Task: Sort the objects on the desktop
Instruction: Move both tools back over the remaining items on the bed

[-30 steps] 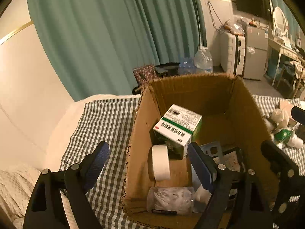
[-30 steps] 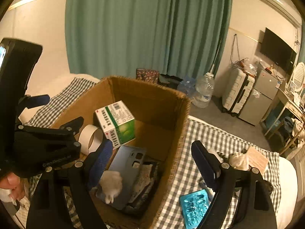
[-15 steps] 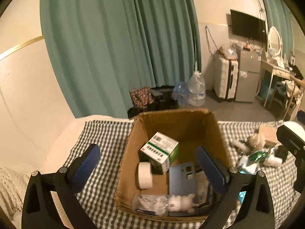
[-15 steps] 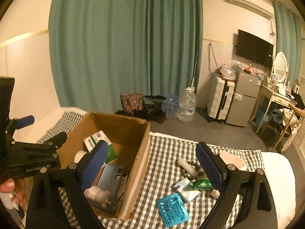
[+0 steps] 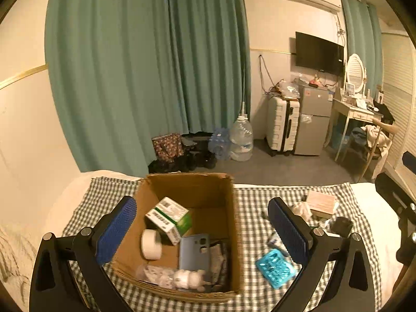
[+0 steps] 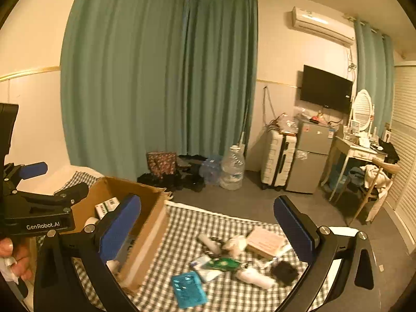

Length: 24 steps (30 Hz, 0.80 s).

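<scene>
A cardboard box [image 5: 234, 215] stands on the checked cloth [image 5: 254, 223]. In it lie a green-and-white carton [image 5: 169, 214], a tape roll [image 5: 151, 244], a blue phone case [image 5: 195, 252] and a small white toy [image 5: 188, 277]. My left gripper [image 5: 202, 228] is open and empty, held high above the box. My right gripper [image 6: 208, 228] is open and empty, high above loose items: a teal blister pack [image 6: 188, 288], a green packet [image 6: 223, 264], a white bottle [image 6: 254, 277], a pink box [image 6: 265, 241] and a black object [image 6: 284, 273].
The box [image 6: 148, 226] is at the left in the right wrist view, with the left gripper's body [image 6: 39, 208] beside it. Beyond the bed's far edge are bags, a water jug [image 6: 232, 169], a suitcase [image 6: 277, 161], a fridge and a desk.
Both grippers have risen and pulled back from the box, so the box and the loose items look smaller and lower. Both stay open and empty.
</scene>
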### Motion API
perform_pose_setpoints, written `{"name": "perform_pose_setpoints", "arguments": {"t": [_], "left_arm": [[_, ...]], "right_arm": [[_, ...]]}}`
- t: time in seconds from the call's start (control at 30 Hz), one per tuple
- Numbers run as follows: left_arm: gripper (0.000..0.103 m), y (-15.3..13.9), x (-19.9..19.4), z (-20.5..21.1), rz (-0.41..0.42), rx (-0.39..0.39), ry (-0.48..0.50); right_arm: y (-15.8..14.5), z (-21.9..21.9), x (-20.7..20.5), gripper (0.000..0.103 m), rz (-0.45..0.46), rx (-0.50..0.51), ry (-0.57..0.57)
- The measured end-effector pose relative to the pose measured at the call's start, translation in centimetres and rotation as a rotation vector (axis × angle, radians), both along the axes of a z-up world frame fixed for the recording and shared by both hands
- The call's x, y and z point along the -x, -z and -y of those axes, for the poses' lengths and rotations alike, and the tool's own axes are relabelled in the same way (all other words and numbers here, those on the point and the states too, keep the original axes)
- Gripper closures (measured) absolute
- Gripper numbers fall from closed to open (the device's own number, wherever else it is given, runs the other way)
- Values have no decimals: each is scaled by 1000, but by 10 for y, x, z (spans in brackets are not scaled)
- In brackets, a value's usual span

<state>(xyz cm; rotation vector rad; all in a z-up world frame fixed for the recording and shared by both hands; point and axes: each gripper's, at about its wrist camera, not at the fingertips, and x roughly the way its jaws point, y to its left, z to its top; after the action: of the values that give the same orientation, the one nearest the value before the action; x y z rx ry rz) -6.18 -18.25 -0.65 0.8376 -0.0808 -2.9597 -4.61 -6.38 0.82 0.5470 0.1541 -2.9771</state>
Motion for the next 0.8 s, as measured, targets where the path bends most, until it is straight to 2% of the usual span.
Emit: {"name": "perform_pose_setpoints", "arguments": {"t": [0.17,0.3,0.57,0.8], "left_arm": [[0,9,8,-30,17,14,17],[0,20,15,-49,37,-8,26],[0,56,28,-85,109,-2,49],[0,90,42,-109,168,15,64]], "right_arm": [[2,-33,-3,0,12,-13,23],[10,-63,-4,0,24,-2,63],[38,-126,6,0,90,39,138],[66,-163,17,0,153,66,195]]}}
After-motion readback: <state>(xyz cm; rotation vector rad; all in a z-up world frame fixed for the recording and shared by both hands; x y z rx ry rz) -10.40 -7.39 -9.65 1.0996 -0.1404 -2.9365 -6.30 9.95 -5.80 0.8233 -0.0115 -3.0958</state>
